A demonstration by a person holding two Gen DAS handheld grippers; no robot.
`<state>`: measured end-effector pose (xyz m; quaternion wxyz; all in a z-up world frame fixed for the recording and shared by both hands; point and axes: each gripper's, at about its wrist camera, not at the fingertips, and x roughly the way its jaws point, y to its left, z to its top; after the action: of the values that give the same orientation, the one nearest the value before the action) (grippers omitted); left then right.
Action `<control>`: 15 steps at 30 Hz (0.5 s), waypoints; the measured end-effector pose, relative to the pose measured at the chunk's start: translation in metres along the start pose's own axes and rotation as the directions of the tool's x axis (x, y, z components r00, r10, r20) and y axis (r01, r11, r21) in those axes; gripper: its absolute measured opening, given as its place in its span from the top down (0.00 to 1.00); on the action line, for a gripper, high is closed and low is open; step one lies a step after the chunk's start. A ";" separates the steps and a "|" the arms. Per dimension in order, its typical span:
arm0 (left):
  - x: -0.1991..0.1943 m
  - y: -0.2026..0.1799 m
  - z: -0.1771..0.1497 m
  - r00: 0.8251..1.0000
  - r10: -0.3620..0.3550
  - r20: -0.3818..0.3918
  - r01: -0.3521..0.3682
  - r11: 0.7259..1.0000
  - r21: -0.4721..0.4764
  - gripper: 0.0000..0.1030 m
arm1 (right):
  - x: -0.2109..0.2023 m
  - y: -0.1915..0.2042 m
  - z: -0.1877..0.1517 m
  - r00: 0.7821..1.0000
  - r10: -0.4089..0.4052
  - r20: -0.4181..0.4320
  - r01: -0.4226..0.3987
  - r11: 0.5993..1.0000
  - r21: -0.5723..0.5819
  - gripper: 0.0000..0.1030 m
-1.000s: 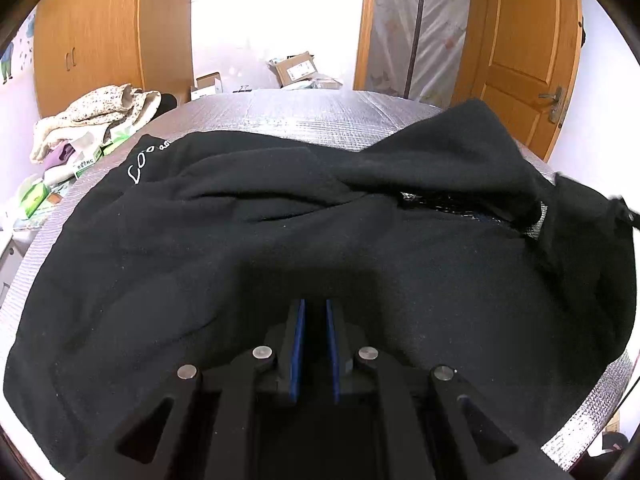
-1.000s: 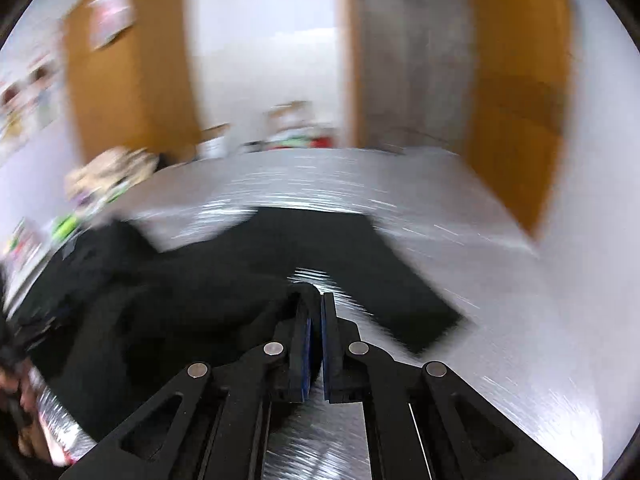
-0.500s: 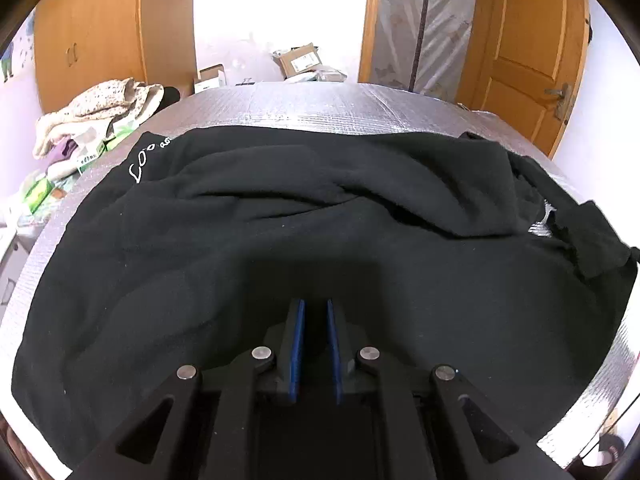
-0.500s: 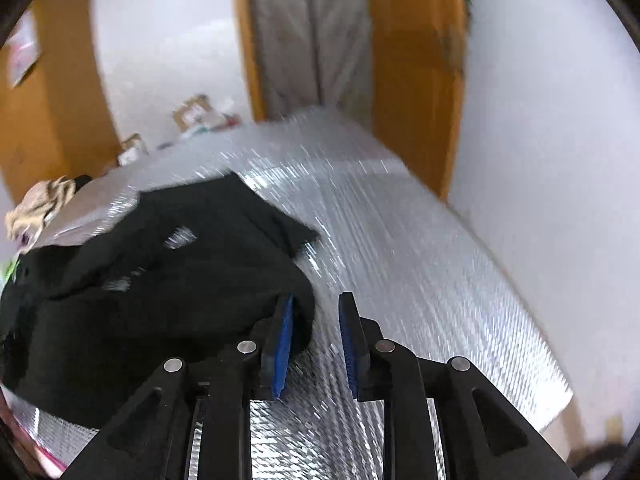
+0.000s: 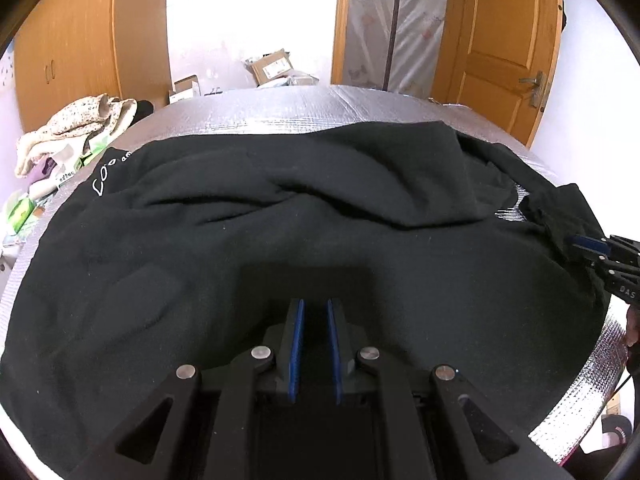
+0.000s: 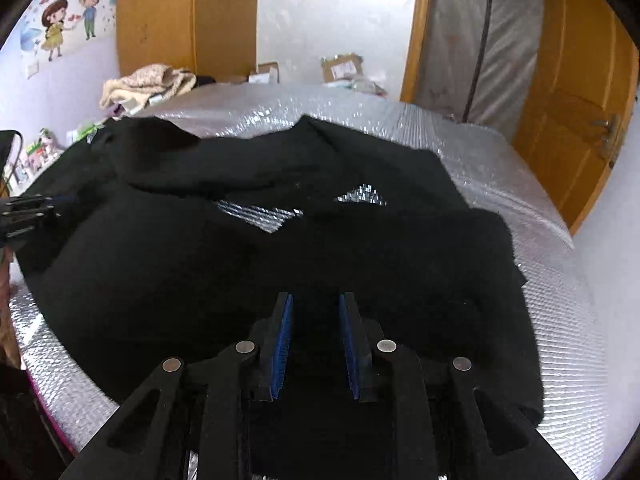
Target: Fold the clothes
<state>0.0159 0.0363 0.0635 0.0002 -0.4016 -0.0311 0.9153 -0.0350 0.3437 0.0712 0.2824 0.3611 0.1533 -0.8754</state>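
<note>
A black garment (image 5: 320,208) with white lettering at its far left corner lies spread over the silver foil table (image 5: 300,108). My left gripper (image 5: 314,308) sits low at the garment's near edge, its jaws a narrow gap apart with black cloth pinched between them. In the right wrist view it shows at the left edge (image 6: 60,204), tips against the cloth. My right gripper (image 6: 316,300) hovers over the garment (image 6: 280,248) near its right end, open, with the pads clear of the cloth under them. From the left wrist view, it (image 5: 576,242) pokes in beside a rumpled sleeve.
A pile of pale clothes (image 5: 80,120) and small packets sit off the table's far left. Cardboard boxes (image 5: 272,64) stand on the floor behind. A wooden door (image 5: 504,60) is at the right. Bare foil (image 6: 560,312) runs along the table's right side.
My right gripper let go of the cloth it carried, opened, swung back and came down over the garment's right end. The lifted fold now lies flat. My left gripper kept still.
</note>
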 end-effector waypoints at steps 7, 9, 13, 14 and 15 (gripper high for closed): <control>0.002 -0.003 -0.002 1.000 0.006 0.019 -0.006 1.000 0.001 0.89 | -0.001 0.000 0.003 0.999 0.043 -0.013 -0.043 0.999 -0.017 0.76; 0.001 -0.005 -0.004 1.000 0.007 0.021 -0.007 1.000 0.000 0.89 | -0.001 0.004 0.004 0.998 0.069 -0.008 -0.069 0.997 -0.045 0.76; 0.000 -0.007 -0.005 1.000 0.014 0.023 -0.014 1.000 0.006 0.89 | 0.005 0.015 0.001 0.997 0.075 -0.020 -0.077 0.993 -0.090 0.75; -0.001 -0.007 -0.005 1.000 0.014 0.023 -0.014 1.000 0.005 0.89 | 0.005 0.016 0.001 0.997 0.074 -0.018 -0.075 0.993 -0.090 0.75; -0.001 -0.007 -0.005 1.000 0.013 0.024 -0.013 1.000 0.004 0.89 | 0.005 0.016 0.002 0.997 0.077 -0.017 -0.078 0.993 -0.088 0.75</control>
<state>0.0198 0.0434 0.0612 -0.0052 -0.3908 -0.0267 0.9201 -0.0299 0.3279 0.0680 0.3308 0.3598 0.1800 -0.8537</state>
